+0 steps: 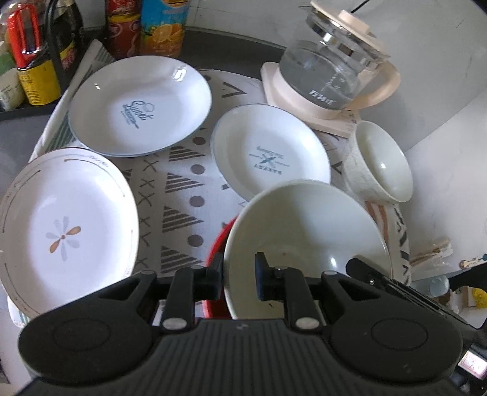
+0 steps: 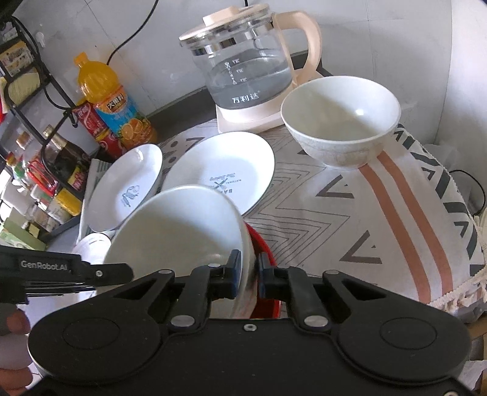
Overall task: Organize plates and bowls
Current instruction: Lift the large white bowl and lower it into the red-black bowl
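Note:
A plain white bowl (image 1: 304,225) (image 2: 176,228) is tilted over a red bowl (image 1: 217,243) (image 2: 268,252) at the near edge of the patterned cloth. My right gripper (image 2: 248,269) is shut on its right rim. My left gripper (image 1: 240,274) straddles the opposite rim, one finger outside and one inside, with bowl interior showing in the gap. A second white bowl (image 1: 380,164) (image 2: 341,121) stands upright by the kettle. Three plates lie on the cloth: a "Sweet" plate (image 1: 140,103) (image 2: 127,185), a blue-printed plate (image 1: 268,152) (image 2: 225,164) and a flower plate (image 1: 67,231).
A glass kettle (image 1: 331,61) (image 2: 243,70) on a cream base stands at the back. Drink bottles (image 1: 161,27) (image 2: 115,106) and a black wire rack (image 2: 30,152) of jars line the far left. The cloth (image 2: 365,213) drapes over the right edge. A hand (image 2: 12,326) shows lower left.

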Tool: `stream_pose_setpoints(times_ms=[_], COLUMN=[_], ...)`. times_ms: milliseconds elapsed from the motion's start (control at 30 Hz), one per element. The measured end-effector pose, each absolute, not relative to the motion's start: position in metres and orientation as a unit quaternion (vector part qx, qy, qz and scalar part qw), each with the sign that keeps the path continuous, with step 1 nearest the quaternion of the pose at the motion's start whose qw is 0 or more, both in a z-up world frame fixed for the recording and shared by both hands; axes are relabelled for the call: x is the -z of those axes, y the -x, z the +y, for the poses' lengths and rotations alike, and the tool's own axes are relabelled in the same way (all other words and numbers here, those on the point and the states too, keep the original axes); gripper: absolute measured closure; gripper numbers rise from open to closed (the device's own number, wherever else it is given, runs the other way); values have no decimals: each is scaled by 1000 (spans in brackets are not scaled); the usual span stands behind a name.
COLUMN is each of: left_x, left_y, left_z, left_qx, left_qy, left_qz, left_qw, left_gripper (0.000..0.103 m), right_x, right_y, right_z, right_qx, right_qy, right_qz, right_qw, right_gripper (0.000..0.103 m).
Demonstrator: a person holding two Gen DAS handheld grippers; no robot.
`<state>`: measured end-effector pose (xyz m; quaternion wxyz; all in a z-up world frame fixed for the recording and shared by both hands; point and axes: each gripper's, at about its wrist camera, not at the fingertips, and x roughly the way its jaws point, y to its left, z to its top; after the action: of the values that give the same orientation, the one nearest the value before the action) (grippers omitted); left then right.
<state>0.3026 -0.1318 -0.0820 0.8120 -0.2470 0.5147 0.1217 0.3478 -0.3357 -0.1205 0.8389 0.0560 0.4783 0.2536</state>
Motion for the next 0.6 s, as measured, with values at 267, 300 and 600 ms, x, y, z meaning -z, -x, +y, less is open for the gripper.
stream_pose_setpoints(times_ms=[267,300,600], left_x=[76,75,60], left_y=[-293,-293,-296], left_z=[-120,-118,-117], left_qx=[-135,-138,-141], left_qy=[258,258,245], left_qz=[493,491,475], left_qw=[820,821,833], left_gripper=[84,81,51], right_x=[131,132,129], right_y=[-353,-353,-352], right_z=[-331,-331,-330], right_qx=[-249,-248,-258], right_qy=[-54,-55,-54], right_qz=[485,486,492], right_qw=[837,836,830], right_gripper=[94,94,79])
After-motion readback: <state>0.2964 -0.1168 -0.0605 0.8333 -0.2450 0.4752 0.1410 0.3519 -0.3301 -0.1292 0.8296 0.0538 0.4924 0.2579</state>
